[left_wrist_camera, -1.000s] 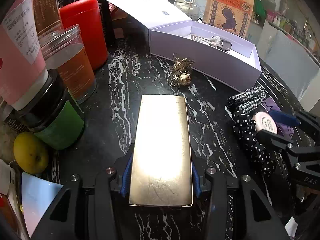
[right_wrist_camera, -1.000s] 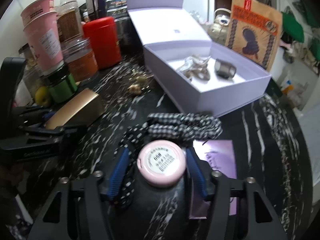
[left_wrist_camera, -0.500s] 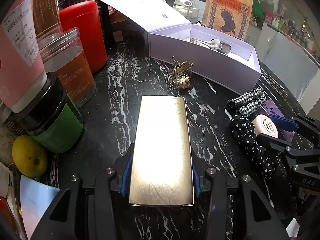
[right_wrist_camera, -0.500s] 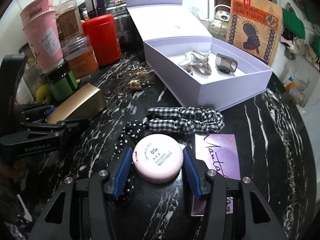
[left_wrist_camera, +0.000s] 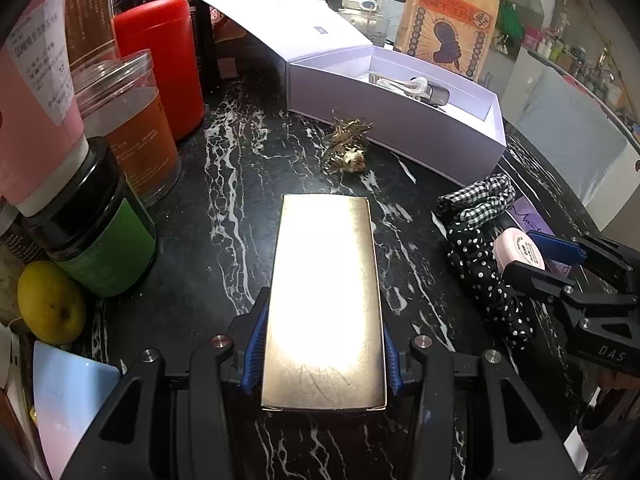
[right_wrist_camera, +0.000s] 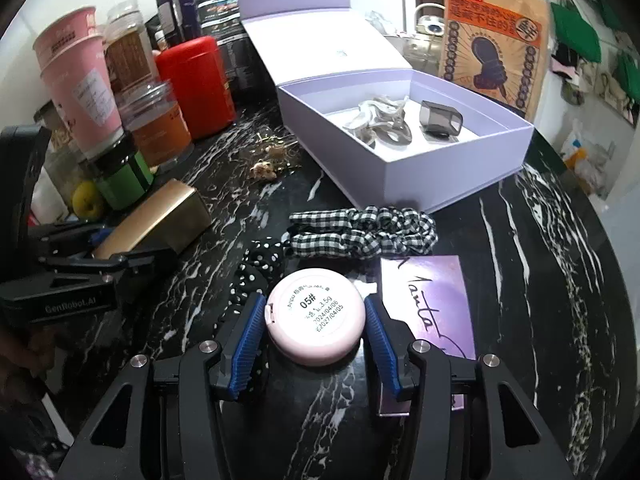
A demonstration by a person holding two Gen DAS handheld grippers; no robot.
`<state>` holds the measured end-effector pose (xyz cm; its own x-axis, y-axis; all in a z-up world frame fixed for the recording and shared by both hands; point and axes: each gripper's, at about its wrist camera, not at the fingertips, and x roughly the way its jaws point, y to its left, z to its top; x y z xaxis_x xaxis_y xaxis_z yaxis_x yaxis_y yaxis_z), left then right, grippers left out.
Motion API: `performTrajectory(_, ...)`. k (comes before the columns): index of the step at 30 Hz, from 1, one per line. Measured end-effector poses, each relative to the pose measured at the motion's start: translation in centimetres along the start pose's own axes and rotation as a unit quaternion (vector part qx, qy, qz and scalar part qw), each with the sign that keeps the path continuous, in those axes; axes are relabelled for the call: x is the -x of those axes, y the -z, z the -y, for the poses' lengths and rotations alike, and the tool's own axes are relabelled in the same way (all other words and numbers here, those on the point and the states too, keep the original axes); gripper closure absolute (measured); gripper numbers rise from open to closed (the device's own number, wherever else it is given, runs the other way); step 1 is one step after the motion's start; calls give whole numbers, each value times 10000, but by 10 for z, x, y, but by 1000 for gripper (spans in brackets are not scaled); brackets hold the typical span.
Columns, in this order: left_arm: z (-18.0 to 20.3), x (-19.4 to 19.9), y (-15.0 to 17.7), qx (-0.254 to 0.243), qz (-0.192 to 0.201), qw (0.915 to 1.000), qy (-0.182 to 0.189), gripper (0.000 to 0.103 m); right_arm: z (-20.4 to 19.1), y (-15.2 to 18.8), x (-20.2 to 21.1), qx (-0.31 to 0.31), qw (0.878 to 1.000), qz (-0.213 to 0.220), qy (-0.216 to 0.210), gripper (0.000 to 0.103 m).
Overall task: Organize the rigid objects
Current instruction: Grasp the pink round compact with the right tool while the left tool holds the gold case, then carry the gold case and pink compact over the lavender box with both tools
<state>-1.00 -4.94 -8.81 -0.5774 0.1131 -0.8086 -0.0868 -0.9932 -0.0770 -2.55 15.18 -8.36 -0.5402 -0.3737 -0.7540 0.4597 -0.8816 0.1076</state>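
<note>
My left gripper [left_wrist_camera: 322, 344] is shut on a long gold metal case [left_wrist_camera: 326, 292], held flat over the black marble table [left_wrist_camera: 224, 216]; the case also shows in the right wrist view [right_wrist_camera: 160, 220]. My right gripper [right_wrist_camera: 316, 340] is shut on a round pink compact [right_wrist_camera: 316, 316] with a label reading 05#, held above a polka-dot scrunchie [right_wrist_camera: 256, 268]. In the left wrist view the compact [left_wrist_camera: 518, 248] and right gripper [left_wrist_camera: 560, 264] sit at the right. An open lilac box [right_wrist_camera: 404, 140] behind holds a clear hair claw [right_wrist_camera: 380, 120] and a grey clip [right_wrist_camera: 440, 118].
A checked scrunchie [right_wrist_camera: 364, 232], a purple card [right_wrist_camera: 428, 300] and a gold hair clip [left_wrist_camera: 348, 148] lie on the table. Jars, a red tin [left_wrist_camera: 164, 64], pink cups [left_wrist_camera: 36, 120], a green jar [left_wrist_camera: 100, 240] and a lemon [left_wrist_camera: 50, 302] crowd the left. A brown paper bag [right_wrist_camera: 492, 40] stands behind the box.
My right gripper has lifted the pink compact a little and drawn it back from the scrunchies. The left gripper with the gold case has barely moved.
</note>
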Motion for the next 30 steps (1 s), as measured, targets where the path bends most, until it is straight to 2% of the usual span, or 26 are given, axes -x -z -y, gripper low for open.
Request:
performTrajectory(8, 10, 4, -5, 48, -64, 9999, 92, 59, 0, -5, 13, -44, 9999, 106, 12, 53)
performTrajectory(30, 29, 32, -36, -203, 300, 9989, 313, 59, 5, -13, 41, -245, 9990, 367, 33, 53)
